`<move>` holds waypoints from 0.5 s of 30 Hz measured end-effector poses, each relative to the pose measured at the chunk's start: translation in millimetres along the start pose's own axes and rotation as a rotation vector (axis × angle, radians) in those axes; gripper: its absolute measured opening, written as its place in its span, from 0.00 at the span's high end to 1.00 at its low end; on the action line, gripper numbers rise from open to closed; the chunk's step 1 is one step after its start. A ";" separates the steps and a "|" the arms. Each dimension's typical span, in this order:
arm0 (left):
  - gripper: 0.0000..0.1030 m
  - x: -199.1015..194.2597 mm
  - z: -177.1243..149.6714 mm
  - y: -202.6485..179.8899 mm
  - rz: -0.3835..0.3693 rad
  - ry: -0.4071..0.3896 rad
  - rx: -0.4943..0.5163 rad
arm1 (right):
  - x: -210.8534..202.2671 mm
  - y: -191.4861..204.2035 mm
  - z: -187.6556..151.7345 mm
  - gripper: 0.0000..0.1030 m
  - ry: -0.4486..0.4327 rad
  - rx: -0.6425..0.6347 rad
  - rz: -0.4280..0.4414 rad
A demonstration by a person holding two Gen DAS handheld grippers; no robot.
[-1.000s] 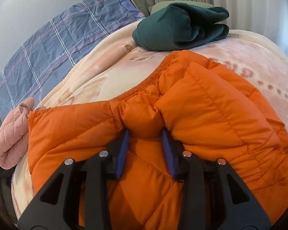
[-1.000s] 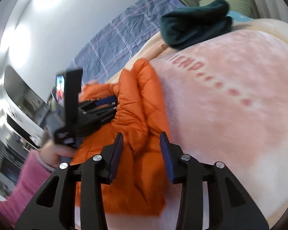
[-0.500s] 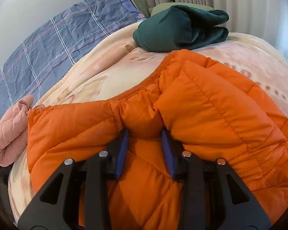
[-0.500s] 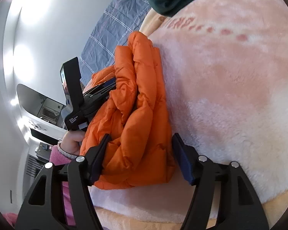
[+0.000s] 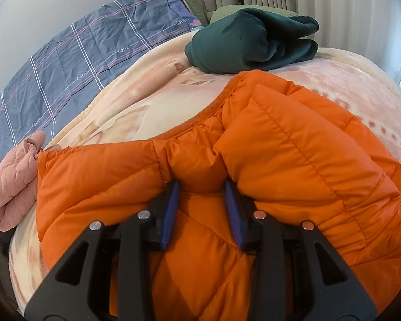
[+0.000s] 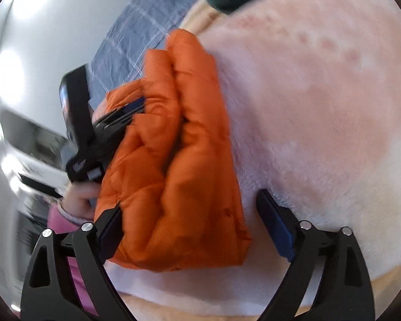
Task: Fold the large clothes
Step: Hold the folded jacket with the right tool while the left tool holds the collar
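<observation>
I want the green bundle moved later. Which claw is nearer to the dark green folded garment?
Left, probably. The left claw grips the orange jacket, the dark green folded garment lying just beyond. The right claw, opening around the jacket's end, sees it at the bed's far side.

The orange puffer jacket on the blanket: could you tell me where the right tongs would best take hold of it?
Grip the orange puffer jacket at its thick folded end nearest the right tongs, coming straight on; that bundle already lies between their opening jaws.
</observation>
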State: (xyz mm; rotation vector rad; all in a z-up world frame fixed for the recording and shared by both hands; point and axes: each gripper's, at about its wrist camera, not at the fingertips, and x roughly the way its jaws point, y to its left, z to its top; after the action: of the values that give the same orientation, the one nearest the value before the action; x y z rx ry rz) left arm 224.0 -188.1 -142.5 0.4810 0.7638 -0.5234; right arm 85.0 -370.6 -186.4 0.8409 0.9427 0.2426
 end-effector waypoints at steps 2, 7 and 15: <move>0.65 -0.1 0.3 0.0 -0.003 -0.002 -0.002 | -3.8 -2.1 0.5 0.12 -0.011 0.021 0.026; 0.65 1.1 2.1 0.6 -0.017 -0.001 -0.014 | 2.0 -5.6 9.2 0.13 -0.012 0.071 0.046; 0.65 0.9 5.4 -2.1 -0.025 -0.006 -0.028 | 16.2 1.8 2.4 0.60 -0.045 -0.018 0.029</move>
State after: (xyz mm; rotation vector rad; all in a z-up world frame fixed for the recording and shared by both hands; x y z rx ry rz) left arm 226.1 -193.0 -140.3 0.4444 0.7714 -0.5367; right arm 96.7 -362.2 -194.3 0.8406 0.8856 0.2565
